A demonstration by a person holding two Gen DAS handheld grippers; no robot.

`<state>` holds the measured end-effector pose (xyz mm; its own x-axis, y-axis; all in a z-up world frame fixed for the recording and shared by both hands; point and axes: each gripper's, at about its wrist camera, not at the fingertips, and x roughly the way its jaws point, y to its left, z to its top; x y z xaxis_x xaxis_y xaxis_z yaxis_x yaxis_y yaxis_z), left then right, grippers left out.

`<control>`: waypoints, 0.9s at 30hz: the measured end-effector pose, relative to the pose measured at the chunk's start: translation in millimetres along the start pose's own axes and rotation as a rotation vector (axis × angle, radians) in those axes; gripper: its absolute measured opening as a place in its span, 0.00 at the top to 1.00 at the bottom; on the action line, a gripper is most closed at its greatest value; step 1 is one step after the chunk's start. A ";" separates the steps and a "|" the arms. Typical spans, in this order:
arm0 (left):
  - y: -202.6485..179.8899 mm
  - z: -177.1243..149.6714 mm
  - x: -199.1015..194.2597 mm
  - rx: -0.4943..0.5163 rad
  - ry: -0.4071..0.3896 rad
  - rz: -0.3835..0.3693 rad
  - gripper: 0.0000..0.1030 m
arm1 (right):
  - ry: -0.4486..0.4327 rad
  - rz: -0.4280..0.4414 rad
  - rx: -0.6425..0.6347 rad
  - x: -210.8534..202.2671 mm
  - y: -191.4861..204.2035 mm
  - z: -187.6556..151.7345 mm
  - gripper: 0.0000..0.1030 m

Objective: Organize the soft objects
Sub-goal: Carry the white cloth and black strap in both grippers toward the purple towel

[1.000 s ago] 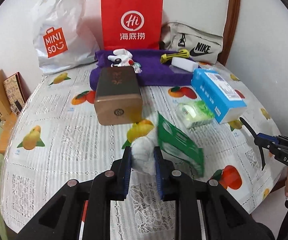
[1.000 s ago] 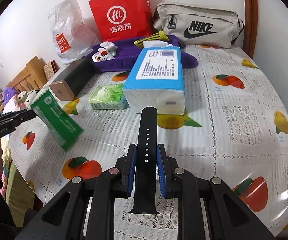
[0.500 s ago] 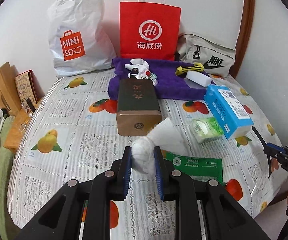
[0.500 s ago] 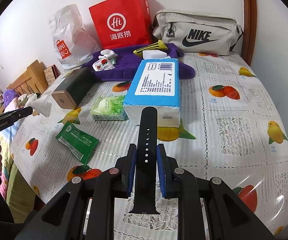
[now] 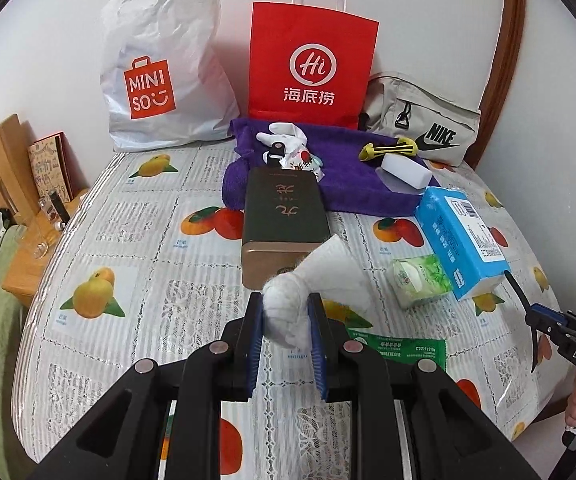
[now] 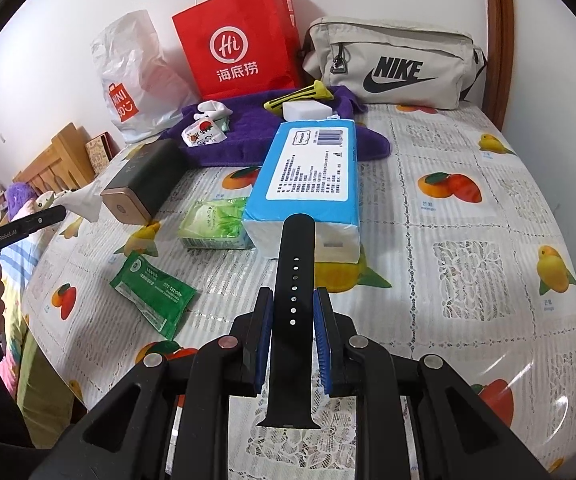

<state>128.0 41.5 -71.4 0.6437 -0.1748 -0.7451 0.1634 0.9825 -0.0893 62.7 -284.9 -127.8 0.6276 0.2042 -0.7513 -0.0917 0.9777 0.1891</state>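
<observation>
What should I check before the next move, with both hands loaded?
1. Left gripper jaws clamped on the white tissue: ok.
2. Right gripper jaws clamped on the black watch strap: ok.
3. Tissue clear of the green sachet, which lies flat on the table: ok.
4. Tissue's loose end clear of the dark gold-ended box: cannot tell; they overlap in the left view.
5. Bare spot on the purple towel for a drop: ok, between the small packets and the white block.
6. Strap's far tip clear of the blue tissue pack: cannot tell.
</observation>
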 end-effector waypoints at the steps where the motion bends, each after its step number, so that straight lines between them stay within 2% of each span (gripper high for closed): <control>1: 1.0 0.5 0.5 -0.001 0.002 -0.002 0.80 | -0.001 0.000 0.000 0.1 0.2 0.8 0.80; 9: 5.2 3.3 1.4 -0.008 0.004 -0.022 0.80 | -0.015 0.007 -0.005 -6.2 4.7 6.6 0.80; 15: 11.0 10.4 -0.3 -0.027 -0.004 -0.034 0.80 | -0.034 0.047 -0.020 -14.6 13.9 17.1 0.80; 27: 17.2 42.4 6.2 -0.062 -0.038 -0.051 0.80 | -0.103 0.078 -0.075 -15.0 31.3 76.3 0.80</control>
<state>166.5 54.6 -49.6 0.6638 -0.2262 -0.7129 0.1508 0.9741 -0.1686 109.4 -261.1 -62.4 0.6917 0.2774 -0.6668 -0.1985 0.9608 0.1937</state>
